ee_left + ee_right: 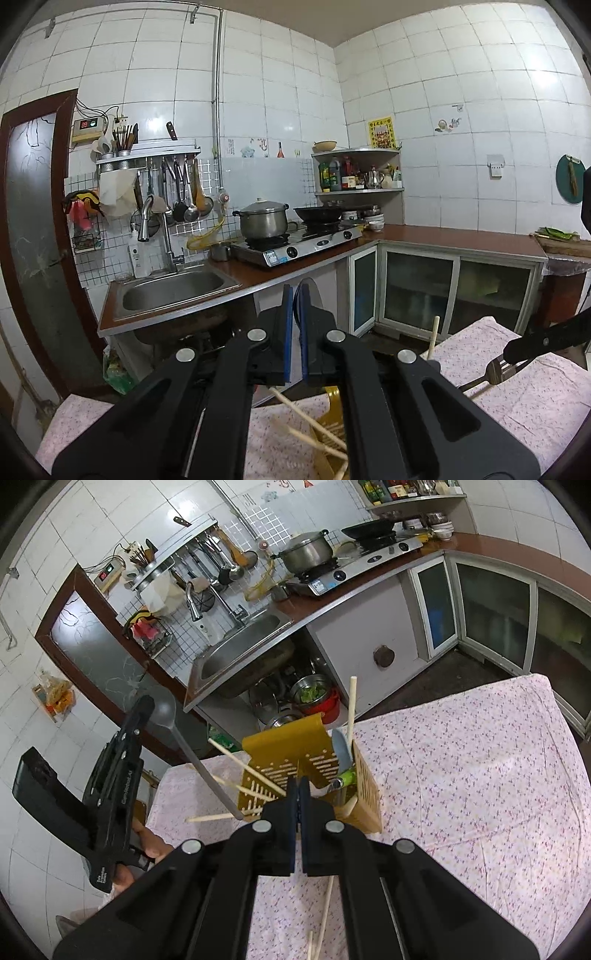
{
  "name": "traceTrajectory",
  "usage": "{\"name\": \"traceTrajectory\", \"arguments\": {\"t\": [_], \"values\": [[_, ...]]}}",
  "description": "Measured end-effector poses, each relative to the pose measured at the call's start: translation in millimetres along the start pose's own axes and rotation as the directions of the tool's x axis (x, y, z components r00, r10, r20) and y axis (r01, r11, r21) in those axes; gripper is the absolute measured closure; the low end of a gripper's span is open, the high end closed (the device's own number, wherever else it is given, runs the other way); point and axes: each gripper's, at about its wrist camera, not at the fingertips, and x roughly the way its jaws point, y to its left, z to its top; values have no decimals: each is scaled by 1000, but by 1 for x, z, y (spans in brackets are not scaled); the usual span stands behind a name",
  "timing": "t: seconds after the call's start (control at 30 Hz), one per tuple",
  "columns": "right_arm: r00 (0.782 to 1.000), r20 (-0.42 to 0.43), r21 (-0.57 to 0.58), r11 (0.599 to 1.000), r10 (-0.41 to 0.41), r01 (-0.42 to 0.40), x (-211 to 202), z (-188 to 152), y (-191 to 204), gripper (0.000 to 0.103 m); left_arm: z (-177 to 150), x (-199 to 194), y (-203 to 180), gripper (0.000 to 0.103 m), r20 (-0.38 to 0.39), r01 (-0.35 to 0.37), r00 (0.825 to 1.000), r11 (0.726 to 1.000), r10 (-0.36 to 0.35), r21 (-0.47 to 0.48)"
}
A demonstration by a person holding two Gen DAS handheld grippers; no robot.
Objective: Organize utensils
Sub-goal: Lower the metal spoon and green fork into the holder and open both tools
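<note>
My left gripper (295,295) is shut on a steel spoon by its bowl (164,710); the handle (207,771) slants down toward the yellow slotted utensil holder (291,753) on the flowered tablecloth (461,775). In the left wrist view only the bowl's rim (308,286) shows between the pads. My right gripper (300,780) is shut just above the holder's middle; in the left wrist view it (495,365) holds a fork (493,369). Chopsticks (251,771) lean in the holder, one (352,705) upright. A green-handled knife (343,757) stands in it.
Loose chopsticks (325,919) lie on the cloth below my right gripper. Behind the table are the sink (173,291), counter (443,236), gas stove with a pot (264,221), and pots under the sink (306,698). Cabinet doors (454,291) run along the right.
</note>
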Motion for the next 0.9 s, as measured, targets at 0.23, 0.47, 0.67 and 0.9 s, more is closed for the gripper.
{"name": "traceTrajectory", "arguments": {"t": [0.23, 0.47, 0.67, 0.9], "values": [[999, -31, 8, 1000, -18, 18, 23, 2, -6, 102, -23, 19, -15, 101, -9, -2, 1000, 997, 2, 73], [999, -30, -1, 999, -32, 32, 39, 0, -7, 99, -39, 35, -11, 101, -71, 20, 997, 999, -18, 36], [996, -7, -42, 995, -87, 86, 37, -1, 0, 97, -46, 39, -5, 75, -125, 47, 991, 999, -49, -17], [992, 52, -98, 988, -113, 118, 13, -7, 18, 45, -40, 11, 6, 45, -132, 57, 989, 997, -64, -54]]}}
